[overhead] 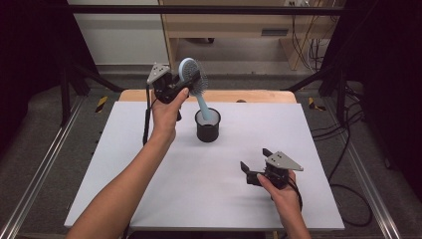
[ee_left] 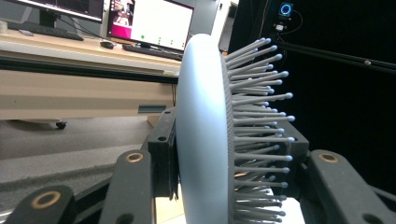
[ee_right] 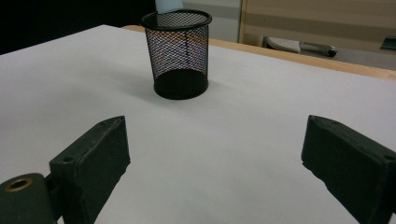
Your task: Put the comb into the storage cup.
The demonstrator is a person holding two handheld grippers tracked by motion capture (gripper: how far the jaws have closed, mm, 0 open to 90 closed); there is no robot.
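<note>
A light blue hairbrush (overhead: 191,74) with grey bristles is held up over the back of the table, head up and handle slanting down. My left gripper (overhead: 185,83) is shut on its head; in the left gripper view the brush (ee_left: 201,130) is clamped between both jaws, bristles pointing right. The handle's lower end (overhead: 204,112) is at the mouth of a black mesh cup (overhead: 207,127); how deep it reaches is unclear. My right gripper (overhead: 255,159) rests low at the front right, open and holding nothing. In the right gripper view (ee_right: 215,158) the cup (ee_right: 180,56) stands ahead.
A white sheet (overhead: 149,199) covers the table, with a wooden edge (overhead: 249,95) at the back. Black frame posts (overhead: 64,84) and cables (overhead: 348,149) flank the table. A wooden desk (overhead: 239,25) stands beyond.
</note>
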